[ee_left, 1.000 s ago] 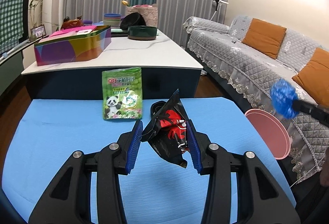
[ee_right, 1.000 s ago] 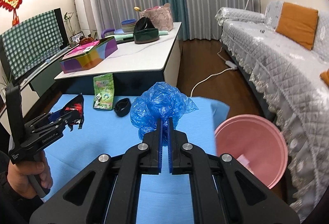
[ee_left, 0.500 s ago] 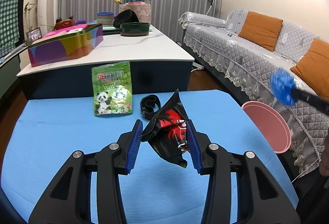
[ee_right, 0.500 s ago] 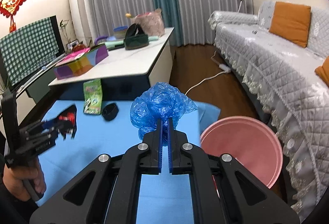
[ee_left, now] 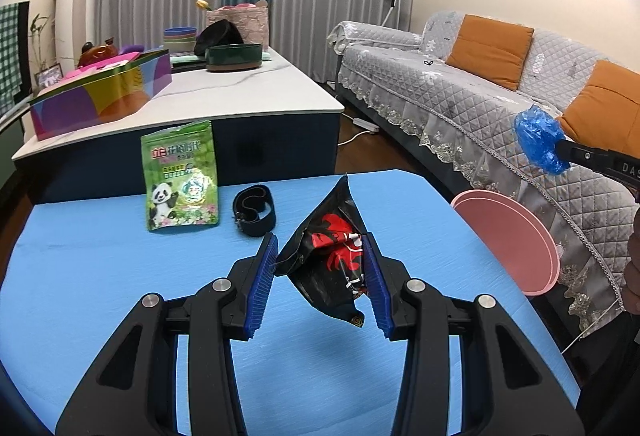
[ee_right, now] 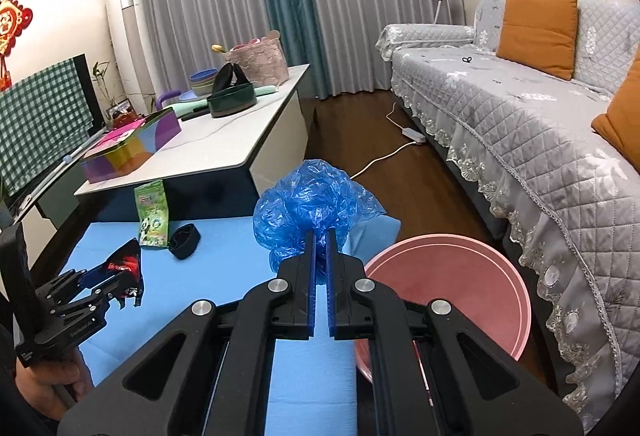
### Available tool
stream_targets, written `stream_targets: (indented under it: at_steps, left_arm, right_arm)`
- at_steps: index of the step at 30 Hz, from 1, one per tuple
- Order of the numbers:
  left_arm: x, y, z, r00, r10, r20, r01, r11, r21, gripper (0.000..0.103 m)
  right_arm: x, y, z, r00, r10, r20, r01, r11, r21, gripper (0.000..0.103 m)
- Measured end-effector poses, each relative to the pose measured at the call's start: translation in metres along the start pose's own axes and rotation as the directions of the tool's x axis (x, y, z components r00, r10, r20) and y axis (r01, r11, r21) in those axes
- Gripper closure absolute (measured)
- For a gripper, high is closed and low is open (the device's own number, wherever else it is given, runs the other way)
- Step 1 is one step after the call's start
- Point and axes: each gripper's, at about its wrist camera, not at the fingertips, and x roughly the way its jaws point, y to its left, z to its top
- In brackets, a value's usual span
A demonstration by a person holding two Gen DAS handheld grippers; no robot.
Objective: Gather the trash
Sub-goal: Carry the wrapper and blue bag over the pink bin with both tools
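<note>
My left gripper [ee_left: 319,238] is shut on a crumpled black and red snack wrapper [ee_left: 328,268], which hangs between its blue pads above the blue mat [ee_left: 100,276]. From the right wrist view, this gripper [ee_right: 116,278] and the wrapper [ee_right: 129,262] appear at the lower left. My right gripper [ee_right: 320,236] is shut on a scrunched blue plastic bag [ee_right: 312,200], held in the air just left of a round pink bin [ee_right: 452,276]. In the left wrist view, the blue bag [ee_left: 538,140] hovers above the far side of the bin [ee_left: 508,232].
A green panda pouch [ee_left: 180,176] and a black band [ee_left: 254,210] lie at the mat's far edge. Behind stands a white-topped coffee table [ee_left: 240,96] with a colourful box [ee_left: 100,100] and bowls. A grey quilted sofa [ee_right: 540,140] runs along the right.
Both hands have shifted sideways with their loads. In the right wrist view the pink bin has grown larger and moved closer to the blue bag. Both grips are unchanged.
</note>
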Motion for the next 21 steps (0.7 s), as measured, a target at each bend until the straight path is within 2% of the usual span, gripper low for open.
stream_targets:
  at_steps: [21]
  left_arm:
    - [0.012,-0.016,0.0,1.0,-0.026,0.001,0.026,1.0,0.001,0.061]
  right_arm:
    - [0.009,-0.018,0.01,0.999,-0.045,0.015,0.045,0.999,0.015,0.098]
